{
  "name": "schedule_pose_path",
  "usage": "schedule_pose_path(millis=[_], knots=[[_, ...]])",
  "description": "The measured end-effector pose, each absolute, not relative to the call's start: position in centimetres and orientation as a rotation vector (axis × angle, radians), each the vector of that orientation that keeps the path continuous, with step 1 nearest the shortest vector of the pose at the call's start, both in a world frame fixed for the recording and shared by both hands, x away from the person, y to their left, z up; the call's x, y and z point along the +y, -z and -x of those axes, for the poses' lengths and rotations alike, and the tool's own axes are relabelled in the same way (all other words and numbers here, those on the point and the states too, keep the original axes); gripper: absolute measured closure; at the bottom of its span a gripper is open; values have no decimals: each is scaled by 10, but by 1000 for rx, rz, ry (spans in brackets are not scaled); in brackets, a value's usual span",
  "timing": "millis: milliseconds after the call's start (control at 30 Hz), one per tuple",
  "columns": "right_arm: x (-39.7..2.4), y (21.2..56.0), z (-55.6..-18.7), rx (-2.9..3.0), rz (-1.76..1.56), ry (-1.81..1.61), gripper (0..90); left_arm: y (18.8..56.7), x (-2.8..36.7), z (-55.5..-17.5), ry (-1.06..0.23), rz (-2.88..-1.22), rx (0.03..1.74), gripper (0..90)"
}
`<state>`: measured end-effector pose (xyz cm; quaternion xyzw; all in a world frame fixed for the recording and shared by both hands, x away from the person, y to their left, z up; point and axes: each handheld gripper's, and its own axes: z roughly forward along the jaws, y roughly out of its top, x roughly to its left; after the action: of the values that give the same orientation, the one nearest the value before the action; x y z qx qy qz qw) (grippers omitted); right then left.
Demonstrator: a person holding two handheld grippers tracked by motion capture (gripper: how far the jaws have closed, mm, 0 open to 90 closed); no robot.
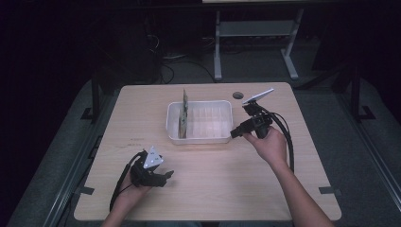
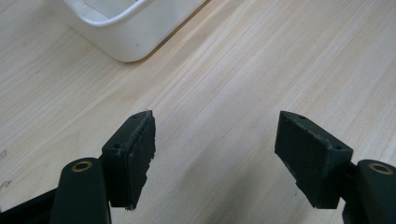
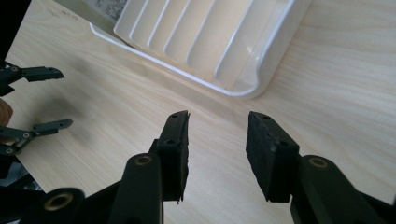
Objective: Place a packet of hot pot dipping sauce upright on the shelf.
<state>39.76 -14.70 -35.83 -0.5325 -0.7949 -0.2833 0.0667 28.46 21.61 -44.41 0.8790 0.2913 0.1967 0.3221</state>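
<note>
White ribbed tray [image 1: 222, 135] sits mid-table on the pale wood table [image 1: 213, 189], slightly toward the far side. A flat card-like piece [image 1: 184, 113] stands upright on edge in the tray's left end; printing on it is too small to read, possibly a circuit board or a label card.

Right gripper [image 1: 235, 133] is held by the person's right hand [image 1: 269, 144] just beside the tray's right wall, jaws pointing at it. In the right gripper view the jaws stand partly apart with bare tabletop between them, nothing held; the tray's corner [image 3: 247, 86] lies just ahead of the tips.

Left gripper [image 1: 166, 176] rests low at the near-left of the table, well apart from the tray. Its own view shows jaws spread wide, released, over bare wood, with the tray's rounded corner [image 2: 126, 44] ahead.
</note>
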Motion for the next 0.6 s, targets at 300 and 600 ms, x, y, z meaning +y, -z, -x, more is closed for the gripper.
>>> schedule_pose_path(millis=[300, 600], knots=[[-158, 367, -388, -2393, 1610, 867, 578, 444, 216, -285, -514, -2307, 767, 284], [-167, 378, -379, -2375, 1612, 871, 572, 444, 216, -285, -515, -2305, 770, 277]])
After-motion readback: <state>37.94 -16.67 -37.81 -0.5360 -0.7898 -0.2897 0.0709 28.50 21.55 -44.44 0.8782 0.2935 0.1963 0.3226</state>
